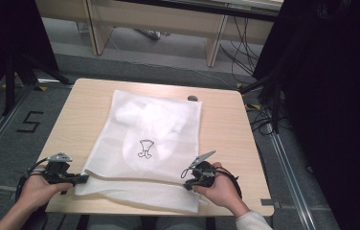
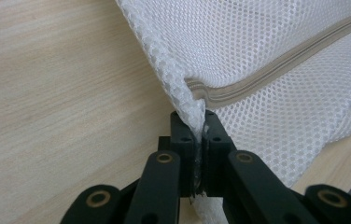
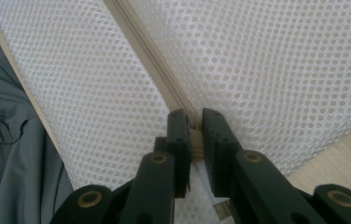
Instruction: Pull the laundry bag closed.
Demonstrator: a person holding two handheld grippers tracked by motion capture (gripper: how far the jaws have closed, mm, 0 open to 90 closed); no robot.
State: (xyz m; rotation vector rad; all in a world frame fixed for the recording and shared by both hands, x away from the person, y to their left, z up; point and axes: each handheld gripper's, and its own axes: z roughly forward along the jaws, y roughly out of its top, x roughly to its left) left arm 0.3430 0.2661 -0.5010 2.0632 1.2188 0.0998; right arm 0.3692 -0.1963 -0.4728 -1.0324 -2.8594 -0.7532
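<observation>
Mesh laundry bag (image 1: pixel 144 143), soft, light and floppy, lies flat mid-counter (image 1: pixel 226 129), its near zipper (image 2: pixel 276 70) edge pinched at the left corner by the left tool (image 1: pixel 80 179) and at the right end by the right tool (image 1: pixel 187 184), both clamped shut on it.

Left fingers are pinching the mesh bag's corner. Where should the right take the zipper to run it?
At the zipper end by the right gripper, approached from the table's near edge: the mesh bag lies flat and the left gripper clamps the opposite corner.
</observation>
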